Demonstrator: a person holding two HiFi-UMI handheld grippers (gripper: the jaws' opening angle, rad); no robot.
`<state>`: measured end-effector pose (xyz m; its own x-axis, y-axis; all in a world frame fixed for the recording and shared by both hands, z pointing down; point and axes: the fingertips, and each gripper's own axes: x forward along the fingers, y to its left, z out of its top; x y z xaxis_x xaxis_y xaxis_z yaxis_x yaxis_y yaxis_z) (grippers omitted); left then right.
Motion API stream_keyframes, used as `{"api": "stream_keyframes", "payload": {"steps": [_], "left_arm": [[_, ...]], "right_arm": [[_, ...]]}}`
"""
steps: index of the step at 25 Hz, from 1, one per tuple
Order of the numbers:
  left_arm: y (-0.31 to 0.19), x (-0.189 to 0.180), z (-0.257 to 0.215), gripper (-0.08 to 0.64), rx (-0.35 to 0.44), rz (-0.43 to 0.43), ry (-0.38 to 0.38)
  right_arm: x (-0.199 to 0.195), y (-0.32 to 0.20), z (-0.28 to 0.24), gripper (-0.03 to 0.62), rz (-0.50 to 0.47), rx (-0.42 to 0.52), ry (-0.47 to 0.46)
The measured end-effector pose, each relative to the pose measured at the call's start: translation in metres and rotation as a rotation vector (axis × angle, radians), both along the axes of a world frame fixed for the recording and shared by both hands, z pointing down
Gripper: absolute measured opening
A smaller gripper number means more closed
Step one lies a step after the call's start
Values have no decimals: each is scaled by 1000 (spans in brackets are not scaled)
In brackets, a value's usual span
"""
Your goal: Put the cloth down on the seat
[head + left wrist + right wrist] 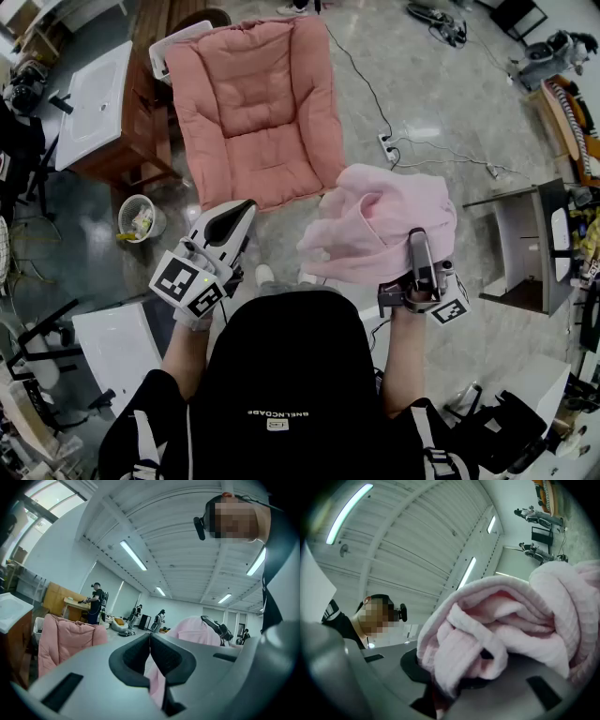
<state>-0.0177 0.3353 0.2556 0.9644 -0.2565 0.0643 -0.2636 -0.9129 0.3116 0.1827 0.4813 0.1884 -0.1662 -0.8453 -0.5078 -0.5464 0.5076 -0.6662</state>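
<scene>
Your right gripper (pixel 417 242) is clenched on the bunched pink cloth (pixel 375 220), held in the air beside the seat (pixel 253 112), not over it; your left gripper (pixel 239 211) is closed on nothing. Release here and it likely drops to the floor (pixel 441 94), or slides off the seat's front edge.
</scene>
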Motion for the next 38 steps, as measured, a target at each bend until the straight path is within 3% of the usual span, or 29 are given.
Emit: {"api": "stream_keyframes", "payload": {"steps": [11,20,29,38], "left_arm": [[-25,-45,8,15,18,34,-4],[-52,-75,12,15,9,54,17],[-70,-63,20,15,2,67,13],[-90,-30,32,15,-8,29,-28]], "right_arm": [[-51,-42,10,120,53,-68,16],[-86,-74,12,121,105,-109,87],[-68,-88,14,121,144,-91,63],[-24,-108,22,121,137,-98,58]]}}
